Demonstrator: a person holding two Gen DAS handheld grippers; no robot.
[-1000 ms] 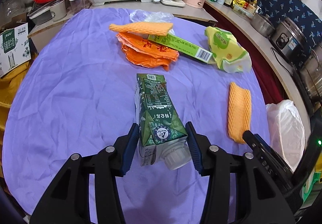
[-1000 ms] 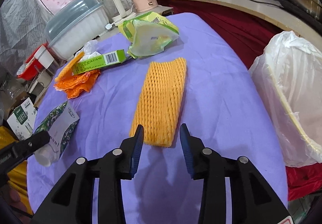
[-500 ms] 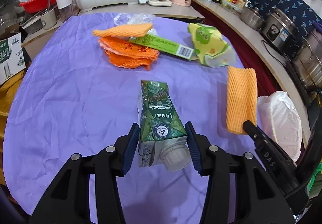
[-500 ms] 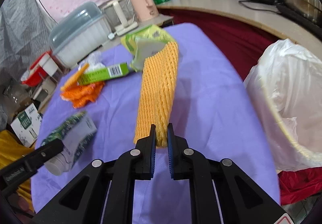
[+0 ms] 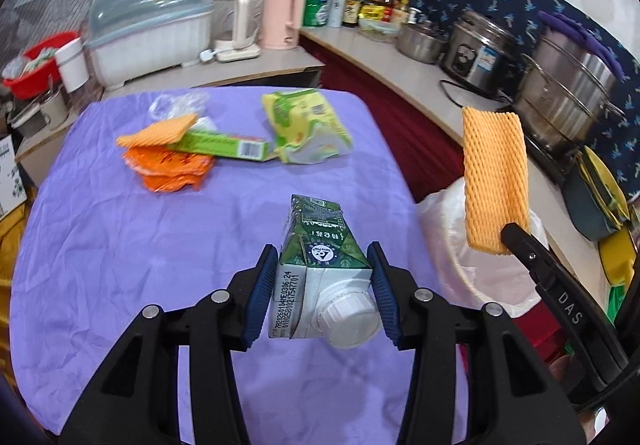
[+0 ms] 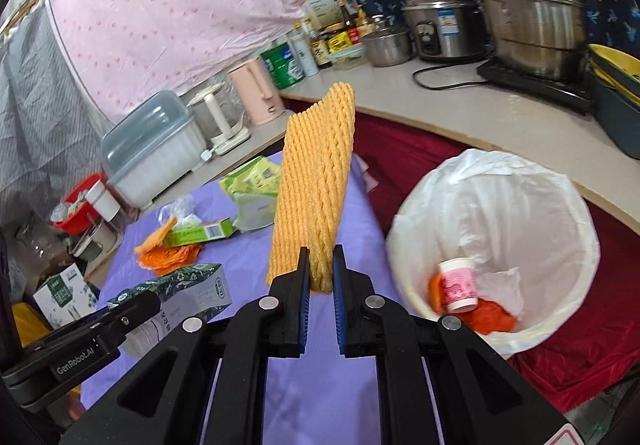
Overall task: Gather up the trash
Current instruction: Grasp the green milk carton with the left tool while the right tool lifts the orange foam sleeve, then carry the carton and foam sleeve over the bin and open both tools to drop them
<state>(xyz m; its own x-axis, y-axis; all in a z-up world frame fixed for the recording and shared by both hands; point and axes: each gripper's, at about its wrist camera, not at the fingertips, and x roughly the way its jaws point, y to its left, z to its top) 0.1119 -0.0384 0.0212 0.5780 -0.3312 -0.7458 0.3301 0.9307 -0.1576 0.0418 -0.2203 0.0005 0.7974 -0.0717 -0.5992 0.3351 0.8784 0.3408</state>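
My left gripper [image 5: 323, 287] is shut on a green milk carton [image 5: 322, 265] with a white cap and holds it above the purple tablecloth [image 5: 120, 245]. My right gripper [image 6: 321, 277] is shut on an orange foam net sleeve [image 6: 314, 189], lifted upright in the air; the sleeve also shows in the left wrist view [image 5: 494, 173]. A bin lined with a white bag [image 6: 500, 205] stands to the right of the table and holds a small pink cup [image 6: 458, 285] and orange scraps. The carton [image 6: 188, 285] shows at lower left in the right wrist view.
On the cloth lie an orange wrapper [image 5: 168, 169], a second foam sleeve [image 5: 160, 131], a green box [image 5: 220, 145], a yellow-green bag [image 5: 304, 125] and clear plastic [image 5: 176, 103]. A counter with pots [image 5: 568, 85], kettles and a dish box [image 5: 148, 33] curves around the back and right.
Both grippers have lifted their loads off the cloth. The right gripper closed on the foam sleeve and raised it toward the bin. The carton rose with the left gripper.
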